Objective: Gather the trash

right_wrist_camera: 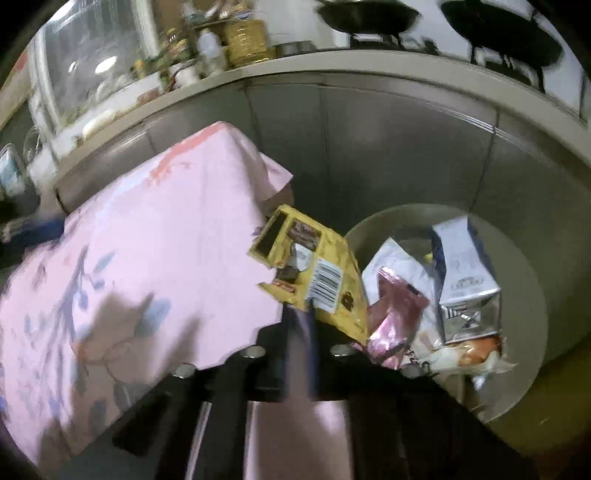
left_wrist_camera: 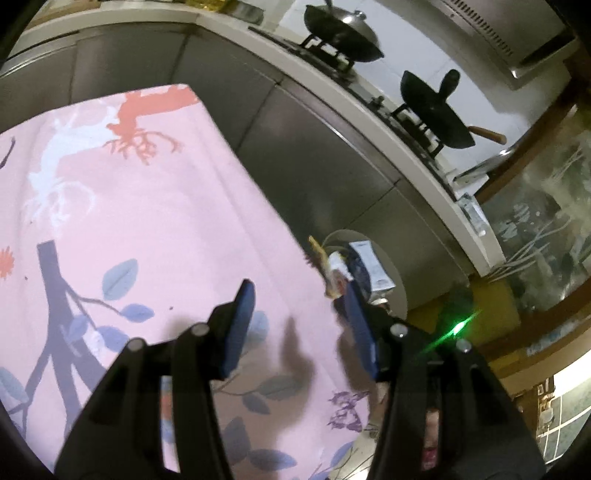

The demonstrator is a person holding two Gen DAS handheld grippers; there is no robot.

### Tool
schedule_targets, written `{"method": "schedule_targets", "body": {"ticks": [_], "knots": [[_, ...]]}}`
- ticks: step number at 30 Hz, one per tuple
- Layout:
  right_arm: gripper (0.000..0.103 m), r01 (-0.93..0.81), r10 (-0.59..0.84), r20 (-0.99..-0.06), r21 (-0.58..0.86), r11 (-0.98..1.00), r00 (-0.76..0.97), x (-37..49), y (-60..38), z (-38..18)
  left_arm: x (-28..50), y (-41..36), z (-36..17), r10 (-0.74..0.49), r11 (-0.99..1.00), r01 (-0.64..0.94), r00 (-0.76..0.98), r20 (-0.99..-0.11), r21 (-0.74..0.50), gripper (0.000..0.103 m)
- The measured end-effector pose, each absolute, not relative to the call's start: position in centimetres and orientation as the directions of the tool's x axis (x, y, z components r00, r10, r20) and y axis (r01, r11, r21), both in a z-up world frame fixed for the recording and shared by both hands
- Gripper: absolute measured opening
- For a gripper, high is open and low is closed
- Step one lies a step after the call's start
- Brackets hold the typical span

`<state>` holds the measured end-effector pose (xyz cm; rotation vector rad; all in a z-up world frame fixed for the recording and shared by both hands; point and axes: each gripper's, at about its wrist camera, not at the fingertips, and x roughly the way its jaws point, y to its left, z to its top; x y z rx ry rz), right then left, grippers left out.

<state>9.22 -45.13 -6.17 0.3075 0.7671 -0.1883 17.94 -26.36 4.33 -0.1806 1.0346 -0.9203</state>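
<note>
Yellow wrapper (right_wrist_camera: 314, 273) is pinched in the closed right gripper (right_wrist_camera: 301, 314) beside the bin (right_wrist_camera: 532, 295); released early, it could miss. Left gripper (left_wrist_camera: 299, 325) is parted, empty.

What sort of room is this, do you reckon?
Most likely a home kitchen: two woks sit on a gas stove set in a counter, beside a cloth-covered table.
</note>
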Motion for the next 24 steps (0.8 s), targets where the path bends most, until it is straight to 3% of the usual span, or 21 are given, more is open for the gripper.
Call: {"method": "schedule_targets", "body": {"ticks": [10, 19, 20, 21, 22, 24], "knots": [[0.0, 0.405, -0.159, -0.641, 0.257, 0.877, 0.751, 4.3, -50.1, -2.5, 17.2, -29.7, 2.2, -0.721, 0.586, 0.617, 0.103, -0.685, -0.524, 0.049], [0.002, 0.272, 0.142, -0.624, 0.52, 0.81, 0.768, 6.8, -49.8, -3.8, 18.8, -34.7, 0.9, -0.663, 0.594, 0.653, 0.068, -0.745, -0.47, 0.05], [0.005, 0.252, 0.178, -0.594, 0.568, 0.783, 0.785, 6.6, -50.3, -3.9, 19.3, -35.4, 1.0, -0.656, 0.59, 0.666, 0.066, -0.752, -0.456, 0.056], [0.019, 0.244, 0.188, -0.575, 0.59, 0.769, 0.796, 6.2, -50.6, -3.9, 20.1, -36.7, 1.0, -0.639, 0.587, 0.685, 0.065, -0.766, -0.431, 0.072], [0.044, 0.238, 0.196, -0.552, 0.617, 0.751, 0.81, 5.6, -51.0, -3.9, 21.0, -38.1, 0.9, -0.62, 0.587, 0.699, 0.065, -0.782, -0.408, 0.078], [0.06, 0.229, 0.2, -0.501, 0.667, 0.709, 0.842, 4.2, -51.9, -4.0, 22.7, -40.4, 0.5, -0.592, 0.564, 0.733, 0.036, -0.805, -0.381, 0.078]]}}
